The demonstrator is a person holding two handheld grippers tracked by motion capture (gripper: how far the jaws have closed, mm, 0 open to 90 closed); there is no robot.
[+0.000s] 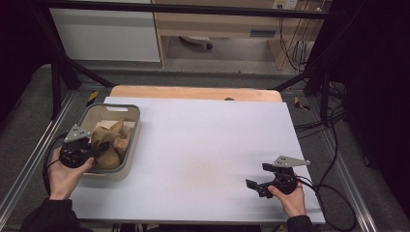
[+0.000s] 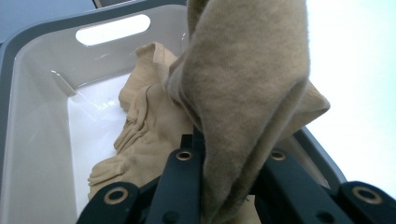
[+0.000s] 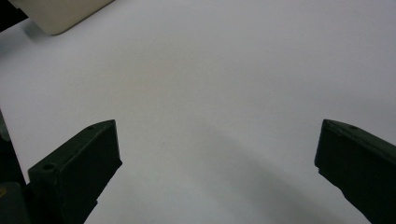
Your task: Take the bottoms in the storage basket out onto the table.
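Left gripper (image 1: 99, 151) sat at the near-left edge of the table, over the grey bin (image 1: 133, 145), jaws pinching a fold of the tan cloth (image 1: 112, 140). In the left gripper view the tan cloth (image 2: 243, 93) rose straight up out of the gap between the two black jaws, clamped between them, and draped up and over toward the top of the frame. A lobe of it hung off to the right past the bin rim. The rest of the cloth lay bunched on the white floor of the bin (image 2: 42, 140), below and left of the pinched fold, running back toward the wall with the handle slot.

Right gripper (image 1: 258, 186) was near the right front corner of the white table sheet (image 1: 208, 145), well apart from the bin and cloth. Jaws were spread wide with nothing between them. In the right gripper view the jaws stood far apart over bare sheet (image 3: 210, 93), with a corner of the bin (image 3: 60, 16) at top left.
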